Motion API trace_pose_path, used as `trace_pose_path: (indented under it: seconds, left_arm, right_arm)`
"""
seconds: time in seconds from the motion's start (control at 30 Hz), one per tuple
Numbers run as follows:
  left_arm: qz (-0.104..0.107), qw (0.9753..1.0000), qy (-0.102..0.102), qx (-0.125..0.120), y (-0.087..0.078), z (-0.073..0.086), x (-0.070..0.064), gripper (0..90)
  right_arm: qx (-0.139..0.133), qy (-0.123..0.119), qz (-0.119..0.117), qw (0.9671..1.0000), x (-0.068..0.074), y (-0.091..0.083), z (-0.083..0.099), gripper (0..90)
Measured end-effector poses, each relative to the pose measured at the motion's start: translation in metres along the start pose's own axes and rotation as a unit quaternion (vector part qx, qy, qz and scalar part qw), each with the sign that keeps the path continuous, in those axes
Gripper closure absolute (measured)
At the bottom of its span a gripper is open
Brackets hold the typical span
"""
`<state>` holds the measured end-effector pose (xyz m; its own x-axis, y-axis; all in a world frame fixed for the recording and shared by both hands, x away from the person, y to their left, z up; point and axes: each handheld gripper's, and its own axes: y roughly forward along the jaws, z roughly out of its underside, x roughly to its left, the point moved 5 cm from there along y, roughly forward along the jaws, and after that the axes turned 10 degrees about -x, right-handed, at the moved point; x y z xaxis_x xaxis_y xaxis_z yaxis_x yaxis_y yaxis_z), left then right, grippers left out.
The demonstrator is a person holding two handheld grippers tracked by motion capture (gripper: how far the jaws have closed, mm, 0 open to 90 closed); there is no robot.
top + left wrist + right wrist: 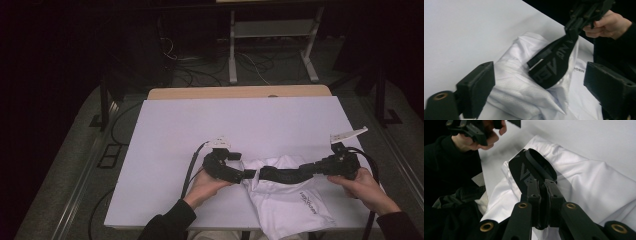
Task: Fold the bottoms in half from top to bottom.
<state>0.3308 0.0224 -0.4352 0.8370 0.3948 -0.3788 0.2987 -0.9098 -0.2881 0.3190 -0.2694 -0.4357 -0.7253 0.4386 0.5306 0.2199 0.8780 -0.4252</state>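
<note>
A white garment (292,200) with small printed lettering lies crumpled at the table's near right (524,82) (589,177). A black elastic band (551,65) with grey lettering rises from its top. My right gripper (541,185) is shut on that band (531,166) and lifts it a little off the cloth. In the high view the right gripper (263,174) reaches left from the right hand. My left gripper (542,88) is open, its jaws wide apart on either side of the band without touching it. Its tips (248,175) sit just left of the right gripper's.
A white sheet (200,125) covers the table, with a wooden strip (240,92) at the far edge. Beyond it stand a metal frame (272,45) and floor cables (200,75). The person's dark sleeve (454,165) lies near the front edge.
</note>
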Motion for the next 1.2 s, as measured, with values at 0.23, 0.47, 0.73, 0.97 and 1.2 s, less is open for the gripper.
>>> trace_pose_path:
  seconds: [0.23, 0.47, 0.73, 0.97, 1.2]
  left_arm:
    - [-0.014, 0.9999, 0.003, -0.003, -0.002, -0.001, 0.006, 6.5]
    - [-0.018, 0.9998, -0.001, -0.006, -0.003, -0.001, 0.008, 6.5]
    - [-0.021, 0.9998, -0.002, -0.007, -0.004, -0.001, 0.01, 6.5]
    - [-0.02, 0.9998, -0.003, -0.007, -0.004, -0.001, 0.01, 6.5]
    - [-0.019, 0.9998, -0.005, -0.005, -0.003, 0.0, 0.01, 6.5]
  right_arm:
    - [0.024, -0.017, -0.02, 0.9994, 0.007, -0.001, 0.008, 82.3]
    - [0.058, -0.039, -0.046, 0.9965, 0.017, -0.002, 0.017, 81.7]
    - [0.11, -0.051, -0.071, 0.9901, 0.024, 0.0, 0.028, 80.3]
    - [0.147, -0.057, -0.082, 0.9842, 0.028, 0.001, 0.037, 77.9]
    - [0.156, -0.053, -0.08, 0.9831, 0.03, -0.004, 0.039, 66.4]
